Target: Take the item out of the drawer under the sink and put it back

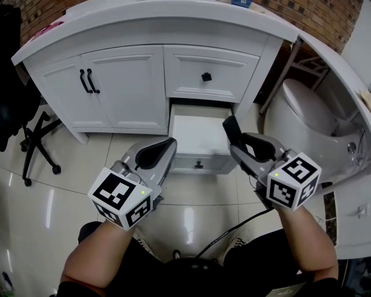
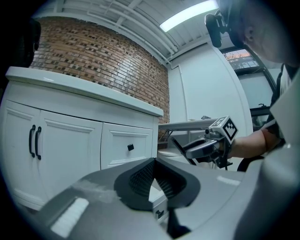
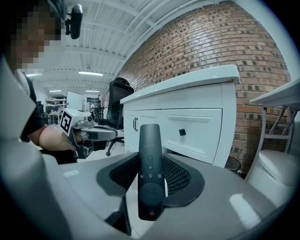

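- So, the take-out half looks done to me: the slim black plastic remote control (image 3: 150, 187) is out of the drawer and clamped upright between the fingers of my right gripper (image 1: 233, 132), its button end towards the camera.
- The low white drawer (image 1: 200, 163) under the sink stands pulled open from the white panelled vanity cabinet (image 1: 124, 87). The part of its inside that I can see from the head view is bare.
- The remote hangs in the air just beside the drawer's right edge, not over the opening.
- My left gripper (image 2: 153, 169) carries nothing. Its fingers are drawn in to a narrow V with the tips together, and it hovers level by the drawer's left corner.
- What is left, as I judge it: lower the remote into the open drawer, release it, and probably push the drawer shut.
- Writing: I can read none. The remote shows only small button symbols, no brand name.
- The cubes on both grippers bear black-and-white square markers, not letters.
- The white counter (image 1: 174, 17) above has no legible label.
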`<state>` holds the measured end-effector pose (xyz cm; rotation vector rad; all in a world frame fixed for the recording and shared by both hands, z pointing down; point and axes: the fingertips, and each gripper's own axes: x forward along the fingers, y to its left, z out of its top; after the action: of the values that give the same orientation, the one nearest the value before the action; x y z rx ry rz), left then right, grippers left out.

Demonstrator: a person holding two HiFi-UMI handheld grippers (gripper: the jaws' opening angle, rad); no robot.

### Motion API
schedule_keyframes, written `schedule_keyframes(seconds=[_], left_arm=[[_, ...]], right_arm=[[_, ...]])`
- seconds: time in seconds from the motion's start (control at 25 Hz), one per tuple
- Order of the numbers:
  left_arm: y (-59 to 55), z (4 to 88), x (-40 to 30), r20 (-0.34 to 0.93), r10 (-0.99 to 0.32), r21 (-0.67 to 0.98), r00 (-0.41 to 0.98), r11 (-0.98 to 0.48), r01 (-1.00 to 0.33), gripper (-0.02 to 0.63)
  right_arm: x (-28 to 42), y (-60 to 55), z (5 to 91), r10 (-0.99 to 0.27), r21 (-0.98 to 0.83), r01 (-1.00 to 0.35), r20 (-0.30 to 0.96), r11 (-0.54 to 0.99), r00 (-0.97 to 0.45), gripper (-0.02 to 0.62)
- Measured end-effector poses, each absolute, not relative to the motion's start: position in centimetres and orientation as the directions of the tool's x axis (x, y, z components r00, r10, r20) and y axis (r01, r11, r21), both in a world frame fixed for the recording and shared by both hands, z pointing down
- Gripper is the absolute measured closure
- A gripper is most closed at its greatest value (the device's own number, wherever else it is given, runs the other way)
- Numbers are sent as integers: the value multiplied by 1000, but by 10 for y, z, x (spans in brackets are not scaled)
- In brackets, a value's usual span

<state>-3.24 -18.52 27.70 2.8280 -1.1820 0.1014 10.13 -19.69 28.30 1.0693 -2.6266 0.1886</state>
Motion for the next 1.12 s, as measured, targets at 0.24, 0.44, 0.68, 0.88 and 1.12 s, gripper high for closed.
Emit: schedule_keyframes(seconds=[0.24,0.44,0.68,0.88,1.12], left_arm=[[-186,280,-31,94,-703,59,705,-703,-709,600],[-187,275,-34,80,-711,71,699,-695,-715,600],[-191,278,-34,90,-706,73,702,-699,-712,600],[-191,279,-35,95,-708,85,700,-695,-714,600],[-193,277,-36,87,-709,95,700,-693,-714,600]], right_arm=[[97,-229,286,-619,-1,-673,391,740,-681,426],[82,-274,315,-544,38,-615,511,788,-666,426],[64,-326,371,-486,206,-483,657,851,-576,426],[63,-357,412,-446,252,-405,737,879,-508,426],[48,-370,454,-317,192,-288,810,938,-493,426]])
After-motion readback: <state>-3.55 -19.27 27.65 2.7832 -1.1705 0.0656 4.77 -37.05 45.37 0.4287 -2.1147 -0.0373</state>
